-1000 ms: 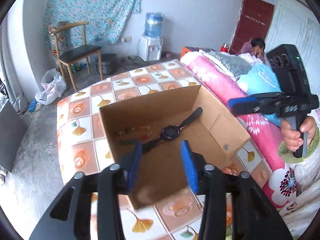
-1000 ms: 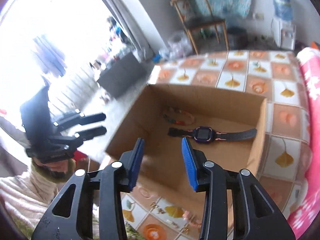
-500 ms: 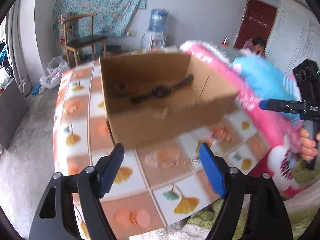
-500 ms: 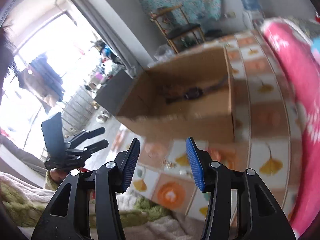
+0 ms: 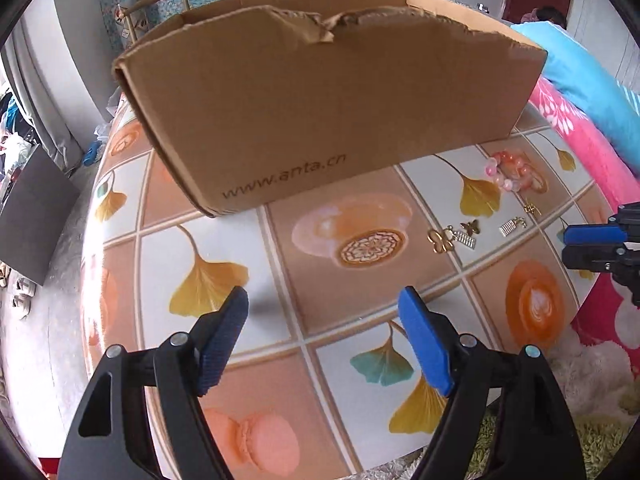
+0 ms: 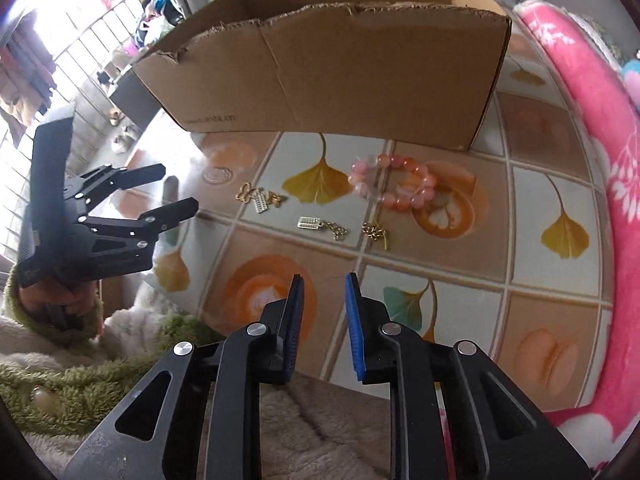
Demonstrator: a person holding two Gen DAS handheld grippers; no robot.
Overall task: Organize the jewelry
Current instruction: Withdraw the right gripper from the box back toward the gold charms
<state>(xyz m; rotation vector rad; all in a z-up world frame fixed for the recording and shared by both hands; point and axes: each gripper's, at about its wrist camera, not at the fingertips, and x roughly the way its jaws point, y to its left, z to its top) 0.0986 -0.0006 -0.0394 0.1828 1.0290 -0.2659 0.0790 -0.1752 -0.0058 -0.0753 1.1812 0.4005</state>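
Note:
A pink bead bracelet [image 6: 394,184] [image 5: 512,170] lies on the patterned tabletop [image 6: 540,184] [image 5: 224,248], just in front of the cardboard box [image 6: 340,72] [image 5: 320,100]. Small gold pieces lie near it: a clasp cluster [image 6: 260,198] [image 5: 452,236], a charm on a chain [image 6: 320,226] [image 5: 512,226] and a knot pendant [image 6: 376,232]. My right gripper [image 6: 324,280] hovers short of the chain, its jaws closing with nothing between them. My left gripper [image 5: 323,304] [image 6: 180,186] stands wide open over bare tabletop, left of the jewelry. The box's inside is hidden.
A bed with a pink flowered blanket [image 6: 592,120] [image 5: 580,152] borders the table on the right. A green fluffy sleeve [image 6: 80,380] sits at the near edge. A chair [image 5: 160,0] and a person [image 5: 548,14] are far behind the box.
Both grippers dropped from above the box to low over the tabletop in front of it. The left jaws widened, the right jaws narrowed. The watch inside the box went out of sight.

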